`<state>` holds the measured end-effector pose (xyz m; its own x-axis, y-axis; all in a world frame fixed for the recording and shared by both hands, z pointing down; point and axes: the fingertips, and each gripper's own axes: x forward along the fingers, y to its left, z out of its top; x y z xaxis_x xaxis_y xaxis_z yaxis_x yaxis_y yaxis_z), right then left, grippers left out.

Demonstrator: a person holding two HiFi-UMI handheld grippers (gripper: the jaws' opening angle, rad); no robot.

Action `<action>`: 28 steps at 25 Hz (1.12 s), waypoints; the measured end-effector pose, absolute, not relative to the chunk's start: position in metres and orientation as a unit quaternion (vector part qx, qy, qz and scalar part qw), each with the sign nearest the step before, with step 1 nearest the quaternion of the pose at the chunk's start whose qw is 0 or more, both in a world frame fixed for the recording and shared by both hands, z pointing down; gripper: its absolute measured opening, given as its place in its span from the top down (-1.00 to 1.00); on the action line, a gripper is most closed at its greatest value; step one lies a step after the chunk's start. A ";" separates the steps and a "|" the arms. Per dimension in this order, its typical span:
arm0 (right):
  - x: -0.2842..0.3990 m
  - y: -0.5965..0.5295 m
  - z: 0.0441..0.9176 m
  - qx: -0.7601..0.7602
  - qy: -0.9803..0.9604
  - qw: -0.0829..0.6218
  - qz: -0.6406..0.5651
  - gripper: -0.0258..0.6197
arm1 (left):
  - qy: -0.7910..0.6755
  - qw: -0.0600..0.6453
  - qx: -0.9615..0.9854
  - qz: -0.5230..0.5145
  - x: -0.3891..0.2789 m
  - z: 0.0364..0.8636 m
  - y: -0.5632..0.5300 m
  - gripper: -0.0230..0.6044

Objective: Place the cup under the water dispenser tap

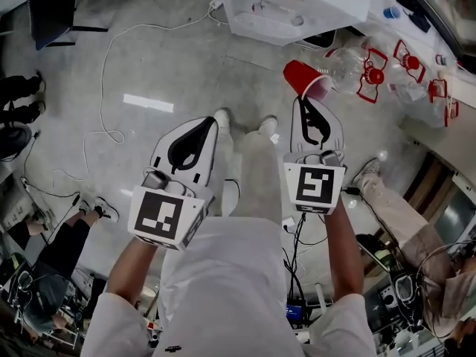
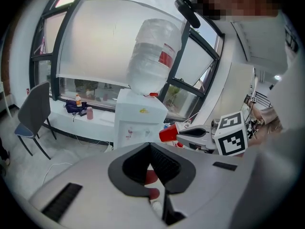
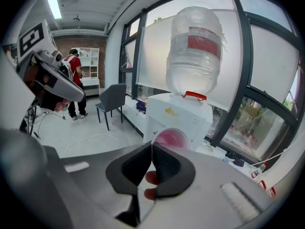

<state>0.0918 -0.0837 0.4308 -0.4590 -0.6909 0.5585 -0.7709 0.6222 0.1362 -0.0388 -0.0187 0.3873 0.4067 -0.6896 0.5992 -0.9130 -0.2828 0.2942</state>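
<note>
At right, the right gripper (image 3: 152, 145) pinches the rim of the red cup (image 3: 170, 140) between nearly closed jaws; the cup hangs on its side in the air, mouth toward the gripper, in front of the white water dispenser (image 3: 177, 116) and apart from it. At left, the left gripper (image 2: 150, 145), jaws together, holds nothing

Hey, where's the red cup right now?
The red cup is held by its rim in the right gripper, up in the air in front of the water dispenser, at the right of the head view.
</note>
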 end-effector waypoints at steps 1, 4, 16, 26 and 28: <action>0.091 -0.085 0.437 0.427 -0.852 0.298 0.064 0.86 | -0.512 0.309 0.780 0.184 -0.038 0.391 -0.020 0.92; 0.089 -0.090 0.450 0.423 -0.852 0.301 0.065 0.85 | -0.510 0.308 0.782 0.184 -0.037 0.401 -0.022 0.92; 0.094 -0.117 0.501 0.419 -0.850 0.316 0.054 0.86 | -0.510 0.314 0.778 0.187 -0.039 0.446 -0.030 0.92; 0.093 -0.143 0.550 0.402 -0.852 0.331 0.049 0.86 | -0.520 0.310 0.775 0.182 -0.040 0.474 -0.048 0.92; 0.095 -0.149 0.561 0.396 -0.852 0.339 0.042 0.86 | -0.517 0.307 0.779 0.180 -0.036 0.480 -0.052 0.92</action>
<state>0.0946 -0.1494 0.5615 -0.4552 -0.6466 0.6121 -0.7043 0.6821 0.1968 -0.0362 -0.0515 0.4795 0.4009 -0.6939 0.5981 -0.9154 -0.2777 0.2914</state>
